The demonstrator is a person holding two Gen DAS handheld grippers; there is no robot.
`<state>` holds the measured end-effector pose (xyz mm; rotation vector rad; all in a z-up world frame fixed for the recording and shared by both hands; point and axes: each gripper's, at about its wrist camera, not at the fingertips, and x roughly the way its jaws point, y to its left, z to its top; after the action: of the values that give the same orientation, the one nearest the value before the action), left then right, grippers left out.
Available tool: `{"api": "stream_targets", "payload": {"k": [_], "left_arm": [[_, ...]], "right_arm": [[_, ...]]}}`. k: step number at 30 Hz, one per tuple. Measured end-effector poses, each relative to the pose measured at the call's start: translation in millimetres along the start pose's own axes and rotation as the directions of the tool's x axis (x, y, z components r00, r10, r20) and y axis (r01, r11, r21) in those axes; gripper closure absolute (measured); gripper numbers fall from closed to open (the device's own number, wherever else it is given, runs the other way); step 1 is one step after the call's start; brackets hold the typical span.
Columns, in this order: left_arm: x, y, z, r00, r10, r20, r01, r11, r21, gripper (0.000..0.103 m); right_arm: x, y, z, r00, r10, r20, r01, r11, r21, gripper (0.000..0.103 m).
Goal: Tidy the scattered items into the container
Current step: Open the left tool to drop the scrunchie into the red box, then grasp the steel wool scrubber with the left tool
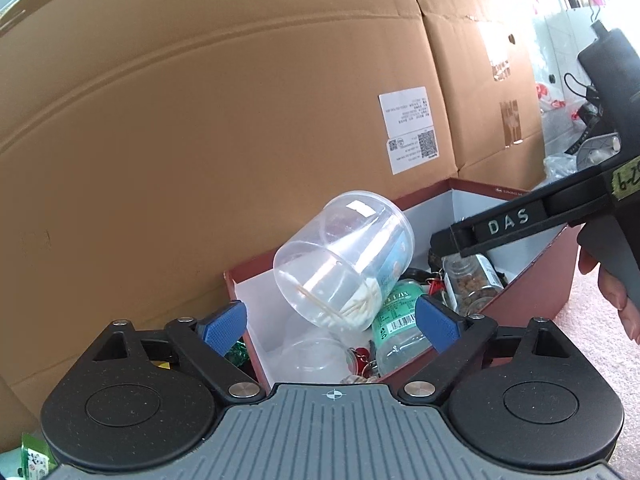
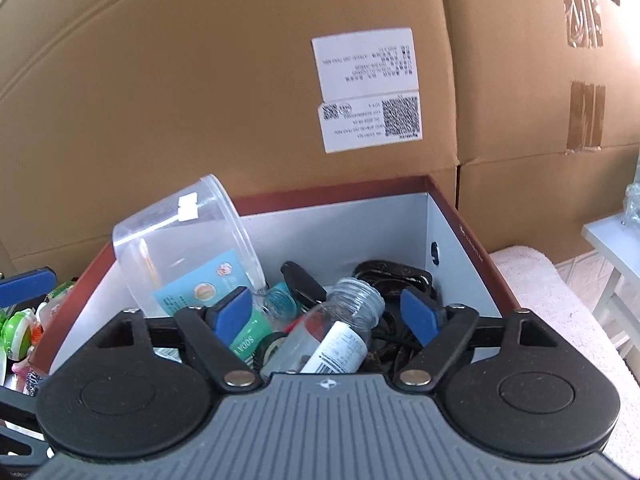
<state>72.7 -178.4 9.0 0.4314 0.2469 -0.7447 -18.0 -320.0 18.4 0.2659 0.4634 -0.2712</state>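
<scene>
A dark-red cardboard box [image 1: 520, 284] with white inner walls [image 2: 340, 228] holds several items. A clear plastic tub of cotton swabs [image 1: 344, 264] lies tilted against the box's left wall, also in the right wrist view [image 2: 184, 248]. A green-labelled bottle [image 1: 396, 320] and a clear spice jar [image 1: 472, 280] lie inside; the jar shows close in the right wrist view [image 2: 332, 336]. My left gripper [image 1: 332, 324] is open and empty, just above the box's near end. My right gripper [image 2: 326, 316] is open and empty above the jar; its body shows in the left wrist view [image 1: 560, 208].
Big brown cardboard cartons [image 1: 200, 120] stand right behind the box. Small green and colourful items [image 2: 20, 332] lie outside the box to its left. Black cords [image 2: 392, 276] fill the box's right end. A pale rug [image 2: 560, 320] and a white shelf [image 2: 612, 240] are at right.
</scene>
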Motion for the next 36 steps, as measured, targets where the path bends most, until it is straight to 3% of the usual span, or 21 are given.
{"api": "stream_targets", "payload": {"k": [6, 11, 15, 19, 25, 32, 34, 36], "left_arm": [[-10, -2, -1, 0.999, 0.002, 0.036, -0.002, 1.000, -0.007, 0.005], [-29, 3, -4, 0.992, 0.043, 0.119, -0.033, 0.996, -0.086, 0.000], [-58, 16, -18, 0.979, 0.097, 0.179, -0.065, 0.981, -0.181, 0.000], [-92, 37, -47, 0.976, 0.135, 0.171, -0.082, 0.955, -0.287, 0.000], [-118, 66, -79, 0.986, 0.154, 0.069, -0.124, 0.937, -0.327, 0.000], [-111, 84, -103, 0.987, 0.159, -0.021, -0.157, 0.928, -0.338, 0.001], [-103, 89, -108, 0.988, 0.149, -0.037, -0.152, 0.926, -0.345, 0.010], [-93, 94, -113, 0.992, 0.112, -0.063, -0.127, 0.924, -0.360, 0.027]], "right_arm": [[-19, -4, 5, 0.996, 0.030, 0.089, -0.033, 0.999, 0.034, 0.008], [-34, -6, 3, 0.986, 0.060, 0.159, -0.070, 0.996, 0.062, 0.006], [-53, 0, -8, 0.963, 0.106, 0.249, -0.123, 0.991, 0.054, 0.005], [-75, 19, -20, 0.935, 0.198, 0.296, -0.206, 0.979, -0.003, 0.004], [-93, 72, -30, 0.891, 0.375, 0.256, -0.355, 0.927, -0.122, 0.004], [-94, 130, -34, 0.853, 0.506, 0.130, -0.483, 0.858, -0.174, 0.004], [-91, 142, -33, 0.849, 0.523, 0.074, -0.507, 0.847, -0.160, 0.004], [-83, 151, -27, 0.832, 0.555, 0.003, -0.550, 0.826, -0.124, 0.007]]}}
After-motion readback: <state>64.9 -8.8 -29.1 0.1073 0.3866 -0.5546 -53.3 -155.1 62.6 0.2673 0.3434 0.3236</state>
